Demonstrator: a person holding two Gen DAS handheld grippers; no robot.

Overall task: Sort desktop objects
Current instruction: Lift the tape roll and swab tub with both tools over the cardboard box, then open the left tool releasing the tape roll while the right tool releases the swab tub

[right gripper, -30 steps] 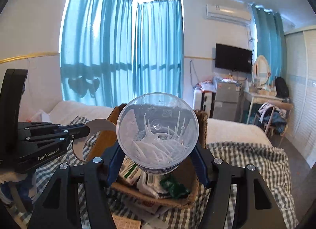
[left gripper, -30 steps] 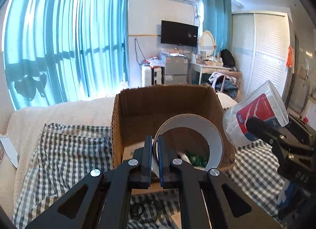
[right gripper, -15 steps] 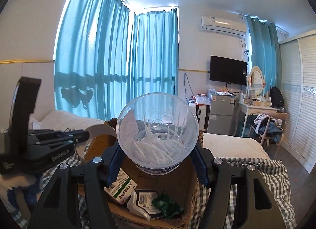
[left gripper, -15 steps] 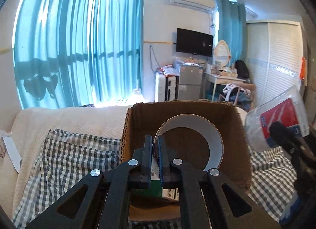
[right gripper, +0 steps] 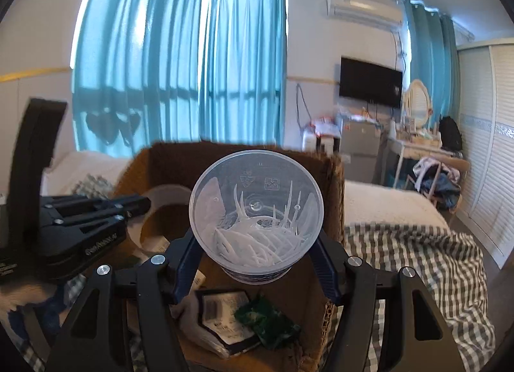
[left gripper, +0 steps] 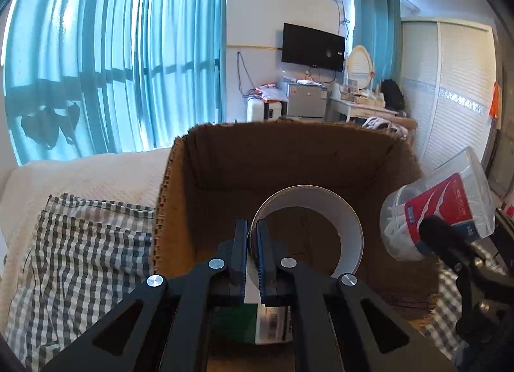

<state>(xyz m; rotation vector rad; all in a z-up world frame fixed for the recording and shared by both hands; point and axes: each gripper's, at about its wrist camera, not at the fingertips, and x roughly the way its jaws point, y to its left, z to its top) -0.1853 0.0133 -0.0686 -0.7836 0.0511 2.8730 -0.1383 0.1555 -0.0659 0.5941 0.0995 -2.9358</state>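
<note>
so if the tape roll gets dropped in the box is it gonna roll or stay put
The tape roll is a thin ring pinched on edge by the left gripper, so released upright it would probably roll a little. It looks light and mostly hollow, so it should soon tip flat. The box walls and the packets already inside would likely stop it.

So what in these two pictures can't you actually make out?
- Left wrist view: the brown cardboard box floor, hidden by the left hand-held gripper and its white tape roll.
- Right wrist view: print on the packets in the box, too small.
- Right wrist view: the clear plastic tub label, facing away.
</note>
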